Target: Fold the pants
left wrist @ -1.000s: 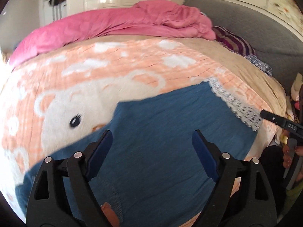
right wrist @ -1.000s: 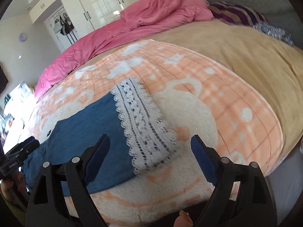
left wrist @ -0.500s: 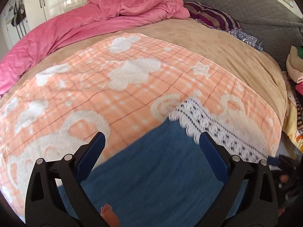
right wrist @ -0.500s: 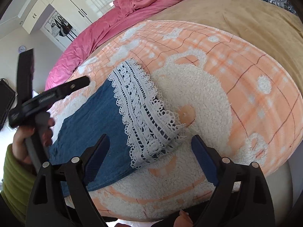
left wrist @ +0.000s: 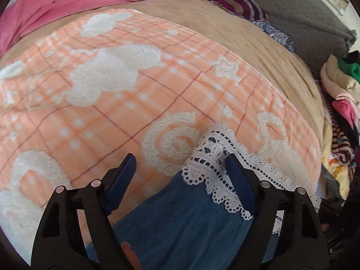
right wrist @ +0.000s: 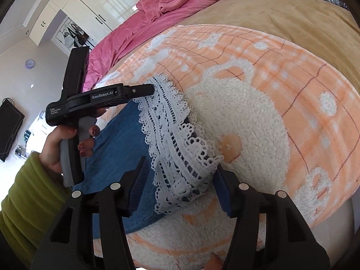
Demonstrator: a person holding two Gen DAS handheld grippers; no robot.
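Both tongs stand spread wide at the lace hem, gripping nothing. Nearest the lens in the right wrist view, the right tongs point(right wrist: 180, 186) straddle the near corner of the lace cuff point(right wrist: 177, 155), one finger over the denim and the other at the hem's outer edge, so a squeeze would probably catch that corner. The left tongs point(left wrist: 180, 168) bracket the far corner of the same cuff; in their own view the right-hand finger lies against the lace while the other hangs over bare blanket, and whether any pad actually presses the cloth is hard to judge through the fisheye. From the right wrist view the left tongs point(right wrist: 144, 90) reach in at the hem's far end, held by a hand point(right wrist: 69, 144) in a green sleeve. Paired at the two corners like this, they seem set to lift the leg end evenly for a fold. The pants point(right wrist: 121, 135) lie flat, blue denim, on the orange checked blanket point(right wrist: 292, 78) spread over the bed point(right wrist: 281, 15). Farther back, a pink duvet point(right wrist: 171, 4) is heaped near the white wardrobes point(right wrist: 108, 6).
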